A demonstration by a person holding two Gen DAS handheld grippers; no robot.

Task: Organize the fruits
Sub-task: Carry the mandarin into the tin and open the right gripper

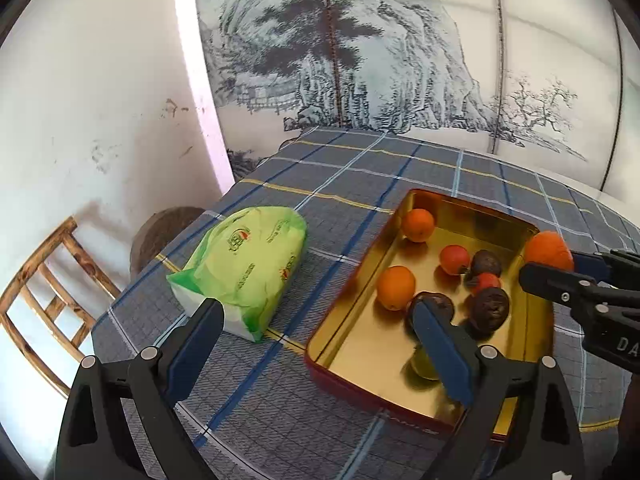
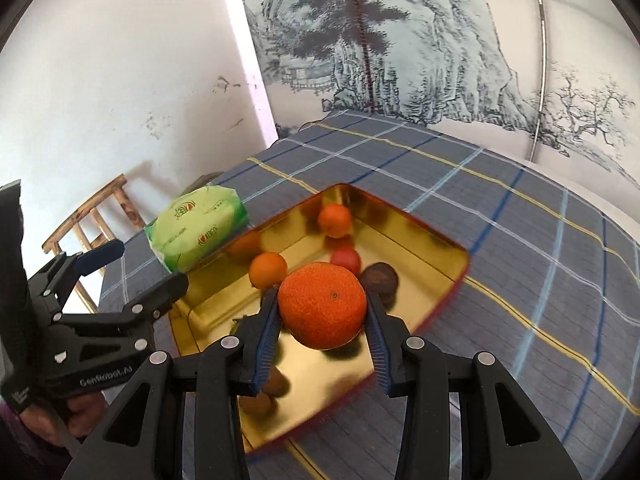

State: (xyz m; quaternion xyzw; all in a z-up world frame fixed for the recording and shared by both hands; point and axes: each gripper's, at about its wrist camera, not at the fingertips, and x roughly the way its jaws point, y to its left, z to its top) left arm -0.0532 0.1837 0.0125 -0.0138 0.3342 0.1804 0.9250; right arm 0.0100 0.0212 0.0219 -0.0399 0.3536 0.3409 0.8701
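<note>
Large mandarin clamped between the right claw pads, held above the gold tin on the checked bench. Left claw hangs with fingers spread wide at the tin's near-left rim. Tin holds oranges, red fruits and dark brown fruits. Left view alone shows a green fruit; a green packet lies beside the tin.

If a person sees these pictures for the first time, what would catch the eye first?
Probably the big orange gripped by the right gripper, held above the gold tray. Next, the tray itself on the checked tablecloth, holding smaller oranges, red fruits and dark brown ones. Left of it lies a green tissue pack, with the open left gripper nearby.
</note>
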